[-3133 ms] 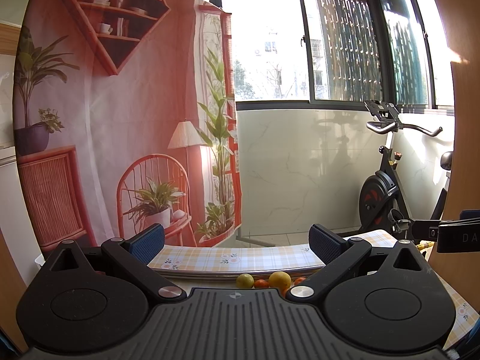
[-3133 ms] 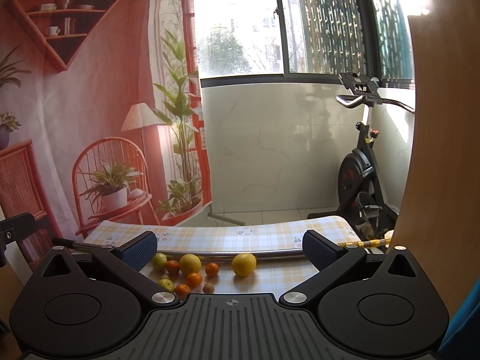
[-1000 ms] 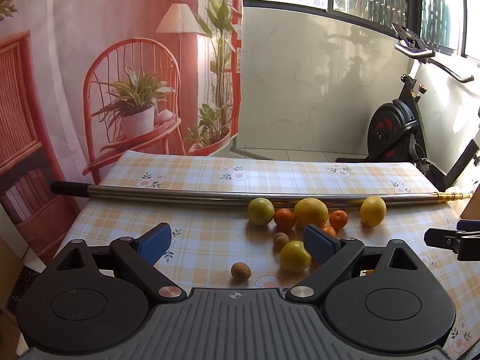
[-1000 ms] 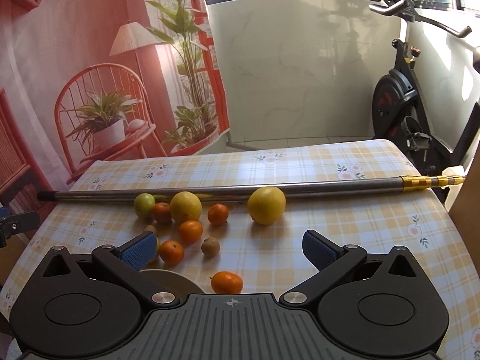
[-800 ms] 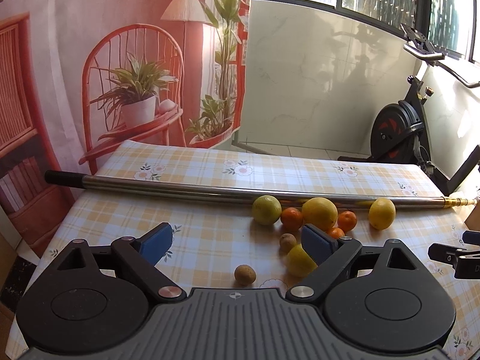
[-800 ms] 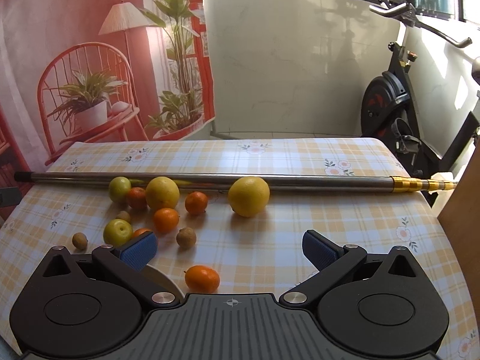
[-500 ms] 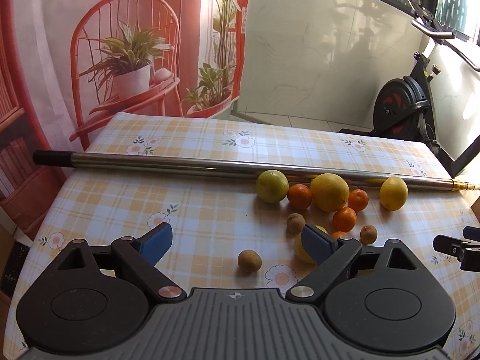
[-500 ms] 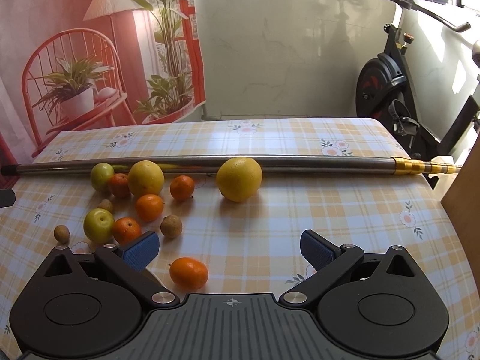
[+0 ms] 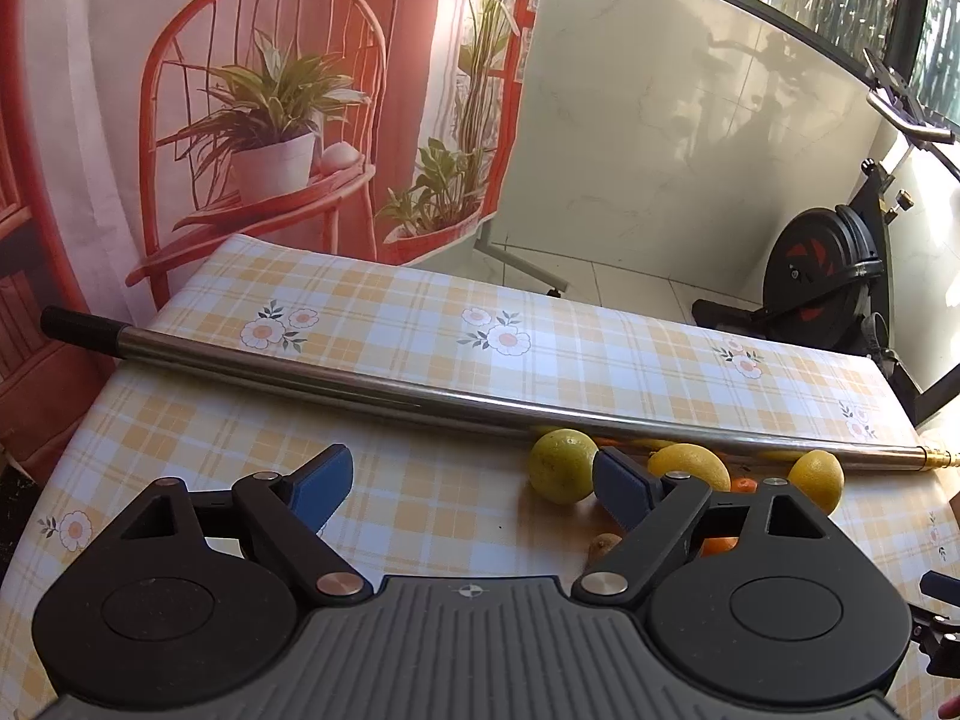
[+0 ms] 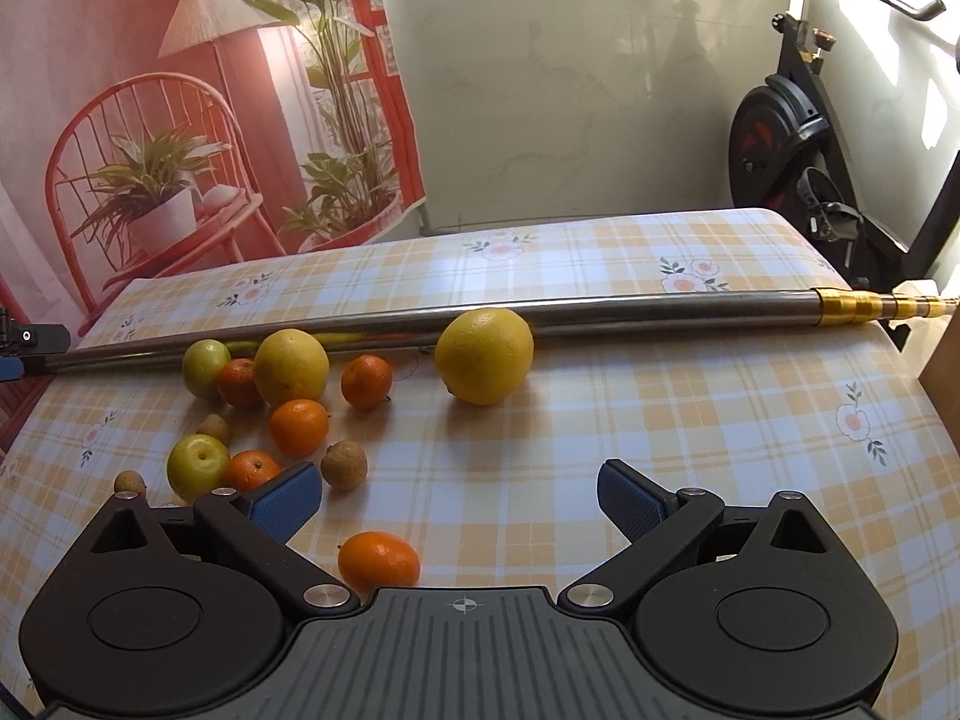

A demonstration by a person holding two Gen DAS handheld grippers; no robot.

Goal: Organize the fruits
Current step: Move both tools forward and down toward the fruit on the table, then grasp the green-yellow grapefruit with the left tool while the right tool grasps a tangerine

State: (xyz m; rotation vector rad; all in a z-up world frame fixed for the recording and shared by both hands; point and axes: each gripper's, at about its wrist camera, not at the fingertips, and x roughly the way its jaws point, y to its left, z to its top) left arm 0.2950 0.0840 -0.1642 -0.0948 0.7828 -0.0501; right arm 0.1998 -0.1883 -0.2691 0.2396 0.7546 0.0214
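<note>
Left tongs (image 9: 471,483) closing on nothing, hiding fruit; right tongs (image 10: 459,495) agape.

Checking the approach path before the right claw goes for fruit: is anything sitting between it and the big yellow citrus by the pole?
Nothing visible blocks it. The right claw is open and empty, with bare tablecloth up to the big yellow citrus. The small orange fruit lies nearer, low between the fingers; the metal pole runs behind the citrus.

In the left wrist view the left gripper's (image 9: 465,483) right finger (image 9: 624,495) hides most of the clustered tangerines (image 9: 746,485) and a small brown fruit (image 9: 603,545), while the steel pole's (image 9: 420,393) gold tip (image 9: 942,459) runs off the frame's right edge.
</note>
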